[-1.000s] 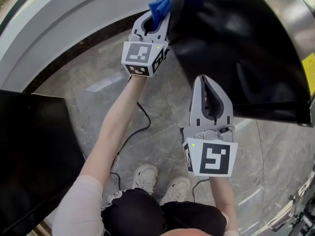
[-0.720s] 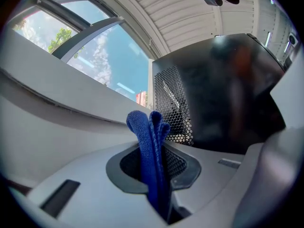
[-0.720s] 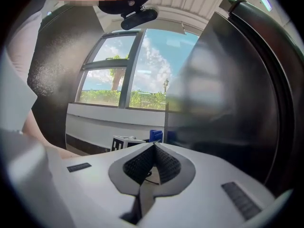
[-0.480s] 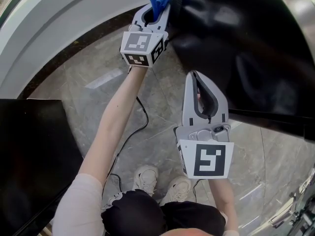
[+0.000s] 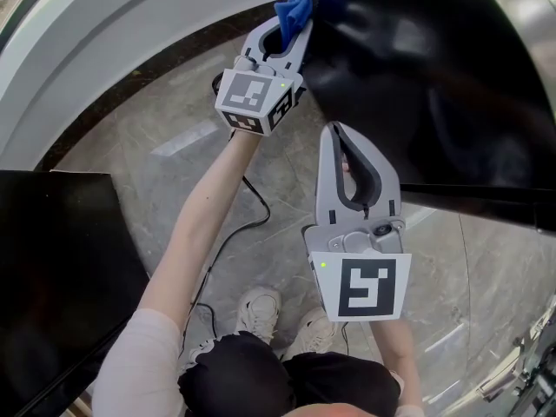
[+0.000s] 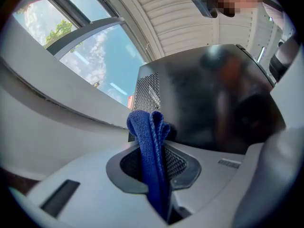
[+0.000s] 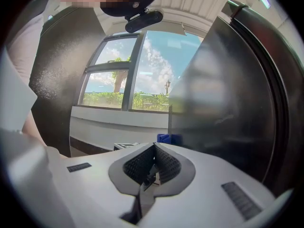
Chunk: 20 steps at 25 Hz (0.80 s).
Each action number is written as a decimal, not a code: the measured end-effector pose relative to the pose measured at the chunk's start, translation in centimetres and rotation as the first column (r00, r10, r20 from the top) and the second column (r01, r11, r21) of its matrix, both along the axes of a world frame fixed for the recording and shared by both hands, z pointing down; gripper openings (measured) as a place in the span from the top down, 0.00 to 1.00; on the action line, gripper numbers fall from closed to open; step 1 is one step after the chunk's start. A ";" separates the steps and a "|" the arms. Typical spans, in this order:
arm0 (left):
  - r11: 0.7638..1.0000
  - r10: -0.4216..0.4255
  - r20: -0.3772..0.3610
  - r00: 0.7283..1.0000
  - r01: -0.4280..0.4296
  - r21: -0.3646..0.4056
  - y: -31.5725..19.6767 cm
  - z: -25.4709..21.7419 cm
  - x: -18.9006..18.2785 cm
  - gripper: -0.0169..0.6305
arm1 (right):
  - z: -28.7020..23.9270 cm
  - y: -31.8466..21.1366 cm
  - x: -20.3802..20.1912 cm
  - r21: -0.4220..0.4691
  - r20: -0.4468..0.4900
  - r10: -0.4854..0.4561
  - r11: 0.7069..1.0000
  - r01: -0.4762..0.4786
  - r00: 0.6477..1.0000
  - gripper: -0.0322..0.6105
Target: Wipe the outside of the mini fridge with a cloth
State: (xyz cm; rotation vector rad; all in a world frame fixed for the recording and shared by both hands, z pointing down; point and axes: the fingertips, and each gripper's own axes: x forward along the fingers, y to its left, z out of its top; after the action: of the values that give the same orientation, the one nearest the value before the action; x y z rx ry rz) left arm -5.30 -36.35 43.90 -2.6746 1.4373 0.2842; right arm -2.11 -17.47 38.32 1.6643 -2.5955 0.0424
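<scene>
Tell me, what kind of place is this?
Probably an indoor room in a modern building, maybe a lounge or showroom; I can't be sure. It has a polished grey stone floor, a big window looking onto trees and sky, and a black mini fridge.

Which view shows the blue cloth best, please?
The left gripper view: the blue cloth sits centre, pinched in the left hand-held gripper. The head view shows only its bunched tip; the right gripper view, a small blue scrap.

Pale grey left tool and right tool, black-white marker cubes, pink sleeve, white trainers.
</scene>
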 end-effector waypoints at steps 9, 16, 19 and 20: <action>0.999 0.035 -0.013 0.999 -0.035 -0.009 4.5 -0.6 2.3 0.89 | -1.0 2.5 0.9 0.019 -0.025 0.009 1.000 -0.009 1.000 0.93; 0.996 0.091 -0.004 0.996 -0.091 0.015 10.1 -1.8 5.4 0.89 | 1.2 5.0 4.7 -0.008 -0.116 0.068 0.998 -0.069 0.991 0.93; 0.992 0.125 0.001 0.992 -0.125 0.022 13.2 -2.1 7.2 0.89 | 1.2 6.1 6.4 -0.012 -0.115 0.105 0.994 -0.107 0.988 0.93; 0.991 0.133 -0.002 0.991 -0.133 0.020 14.1 -2.2 7.8 0.89 | 1.0 6.4 7.0 -0.011 -0.111 0.119 0.993 -0.121 0.987 0.93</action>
State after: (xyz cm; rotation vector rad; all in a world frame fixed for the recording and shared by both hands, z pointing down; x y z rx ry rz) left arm 2.50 -22.20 41.65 -2.7594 1.2524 0.3107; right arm 4.92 -11.04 39.35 1.7626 -2.4067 -0.0202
